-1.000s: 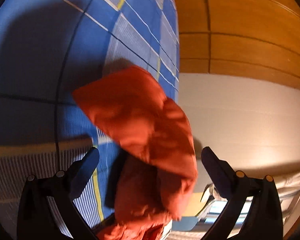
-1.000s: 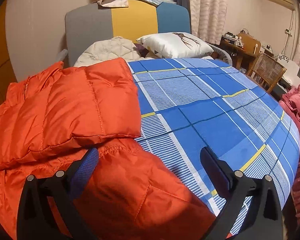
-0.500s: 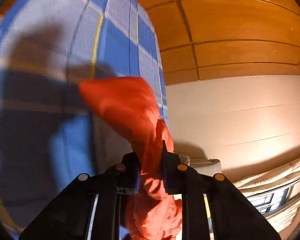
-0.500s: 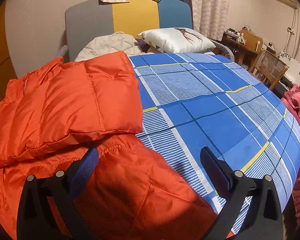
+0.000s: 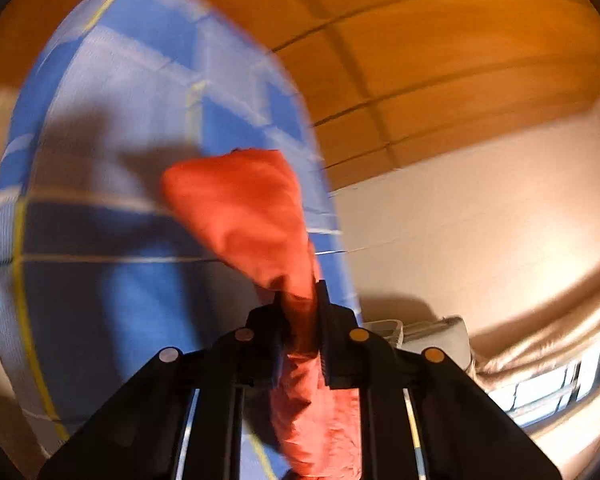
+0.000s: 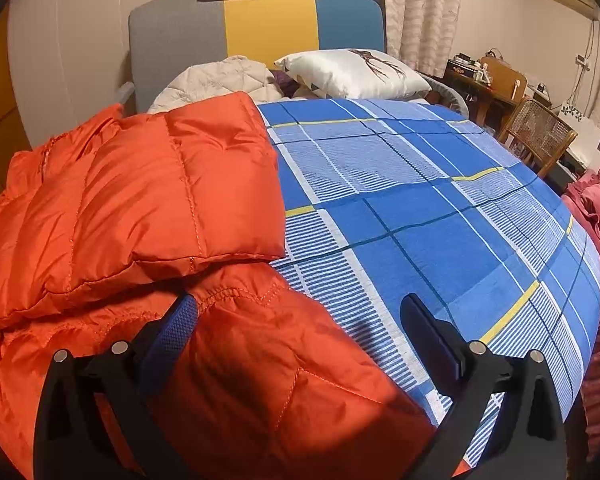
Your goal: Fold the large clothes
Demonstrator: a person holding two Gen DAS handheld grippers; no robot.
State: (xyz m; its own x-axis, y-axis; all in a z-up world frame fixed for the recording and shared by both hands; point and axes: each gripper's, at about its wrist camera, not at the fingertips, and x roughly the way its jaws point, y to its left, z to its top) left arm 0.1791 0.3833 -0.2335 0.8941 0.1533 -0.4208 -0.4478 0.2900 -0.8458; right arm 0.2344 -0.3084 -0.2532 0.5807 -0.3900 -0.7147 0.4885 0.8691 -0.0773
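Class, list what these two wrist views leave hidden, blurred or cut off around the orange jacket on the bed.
- Left wrist view: motion blur smears the bedsheet; which part of the orange jacket the left tongs pinch cannot be told.
- Right wrist view: the jacket's left and lower parts are cut off by the edge, its near hem hidden behind the open right tongs.
- Neither view shows the other tongs.

My right gripper hovers jaws wide over orange puffer jacket, folded on blue plaid bedsheet; white pillow near headboard.
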